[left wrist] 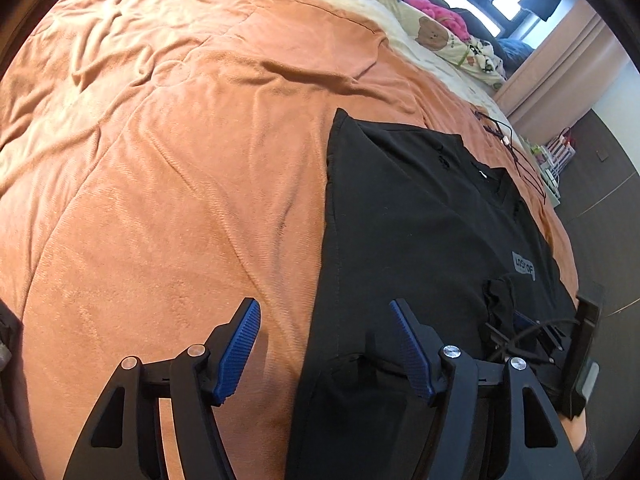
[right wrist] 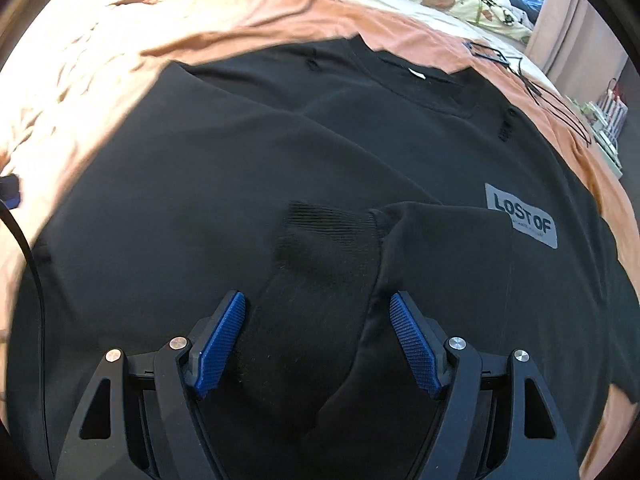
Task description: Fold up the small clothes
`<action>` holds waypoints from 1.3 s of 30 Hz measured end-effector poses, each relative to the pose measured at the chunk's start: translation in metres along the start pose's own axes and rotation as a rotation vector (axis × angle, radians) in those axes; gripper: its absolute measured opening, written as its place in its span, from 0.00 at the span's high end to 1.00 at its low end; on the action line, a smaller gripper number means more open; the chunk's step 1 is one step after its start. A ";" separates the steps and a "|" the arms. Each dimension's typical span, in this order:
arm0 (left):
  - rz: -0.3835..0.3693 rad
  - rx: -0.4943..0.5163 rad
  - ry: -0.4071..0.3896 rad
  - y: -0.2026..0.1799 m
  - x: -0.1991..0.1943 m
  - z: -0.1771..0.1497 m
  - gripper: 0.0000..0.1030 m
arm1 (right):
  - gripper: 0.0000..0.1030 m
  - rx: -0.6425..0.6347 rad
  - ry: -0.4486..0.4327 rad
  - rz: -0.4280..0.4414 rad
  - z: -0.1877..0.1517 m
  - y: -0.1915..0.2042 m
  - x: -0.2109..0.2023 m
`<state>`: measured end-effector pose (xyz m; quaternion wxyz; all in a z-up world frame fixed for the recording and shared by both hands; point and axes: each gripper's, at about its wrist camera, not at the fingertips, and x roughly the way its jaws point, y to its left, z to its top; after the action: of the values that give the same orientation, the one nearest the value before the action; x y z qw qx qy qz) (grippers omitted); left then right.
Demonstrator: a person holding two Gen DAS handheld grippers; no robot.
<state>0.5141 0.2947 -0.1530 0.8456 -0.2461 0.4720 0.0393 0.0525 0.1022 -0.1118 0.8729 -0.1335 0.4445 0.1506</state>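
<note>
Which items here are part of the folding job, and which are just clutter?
Job:
black T-shirt, spread flat on the orange blanket
black sock, lying on the shirt between the open right gripper
left gripper, open over the shirt's edge

Lying about:
black cable
bear-print bedding
pink fabric

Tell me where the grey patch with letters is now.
In the right wrist view, the grey patch sits on the black shirt, right of centre, just beyond the ribbed cuff.
</note>
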 end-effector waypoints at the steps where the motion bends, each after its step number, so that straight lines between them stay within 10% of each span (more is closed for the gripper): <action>1: 0.004 0.005 0.000 0.000 0.000 0.000 0.34 | 0.31 0.008 0.001 0.003 0.002 -0.002 0.001; 5: 0.008 0.011 0.000 -0.001 0.000 -0.001 0.34 | 0.74 0.047 -0.002 0.024 0.006 -0.016 -0.004; 10: 0.007 0.029 -0.003 -0.012 0.000 0.000 0.34 | 0.87 0.101 -0.033 0.025 0.001 -0.052 -0.023; 24: 0.052 0.063 0.024 -0.034 0.021 0.000 0.34 | 0.86 0.366 -0.082 0.058 -0.061 -0.173 -0.050; 32: 0.090 0.075 0.023 -0.034 0.030 0.017 0.34 | 0.42 0.495 -0.084 0.165 -0.086 -0.211 -0.028; 39: 0.111 0.094 0.008 -0.036 0.043 0.047 0.34 | 0.42 0.552 -0.095 0.272 -0.083 -0.243 -0.015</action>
<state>0.5855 0.2771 -0.1537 0.8508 -0.1797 0.4898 0.0629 0.0759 -0.1540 -0.1229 0.8677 0.1765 0.4413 0.1456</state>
